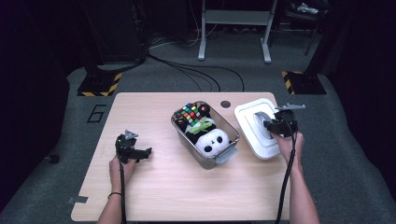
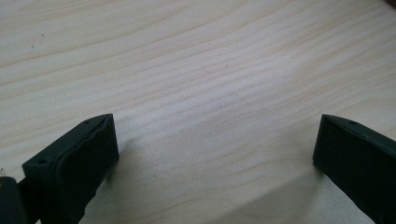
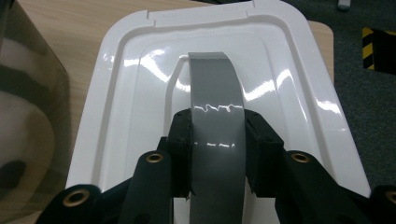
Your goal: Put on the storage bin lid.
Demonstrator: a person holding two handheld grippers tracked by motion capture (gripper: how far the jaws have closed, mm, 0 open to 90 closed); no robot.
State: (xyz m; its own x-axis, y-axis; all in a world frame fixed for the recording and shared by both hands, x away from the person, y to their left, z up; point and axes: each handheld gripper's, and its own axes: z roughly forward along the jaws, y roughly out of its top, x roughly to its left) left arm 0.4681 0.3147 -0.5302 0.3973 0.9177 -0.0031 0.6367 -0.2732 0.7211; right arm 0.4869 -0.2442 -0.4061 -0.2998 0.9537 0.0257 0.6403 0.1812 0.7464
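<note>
Pinching the grey handle (image 3: 215, 121) of the white lid (image 1: 254, 127) between its two black jaws, my right claw (image 1: 274, 125) sits at the near right part of that lid, the pads pressed flat on either side of the arched grey strap. From the right gripper view the handle runs straight up between the jaws, and the glossy lid spreads out beyond them with its raised rim all round; the lid lies at the right end of the counter (image 1: 154, 186), close to the edge. Just left of the lid stands the clear bin (image 1: 187, 140), its lid off, with a grey latch (image 1: 226, 154) at its near end. Inside it lie a panda plush (image 1: 212, 139) at the near end, a colourful puzzle cube (image 1: 189, 112) at the far end, and something green between them that I cannot make out. The bin's wall stands between my right claw and the toys. A small dark round plug (image 1: 225, 104) sits in the counter just behind the bin. My left claw (image 1: 140, 153) rests well apart on the left side of the counter, its jaws spread wide over bare wood with nothing between them. On the grey floor left of the counter a dark figure 6 (image 1: 95, 113) is marked, and black-and-yellow hazard stripes (image 1: 99, 85) edge the stand bases beyond.
</note>
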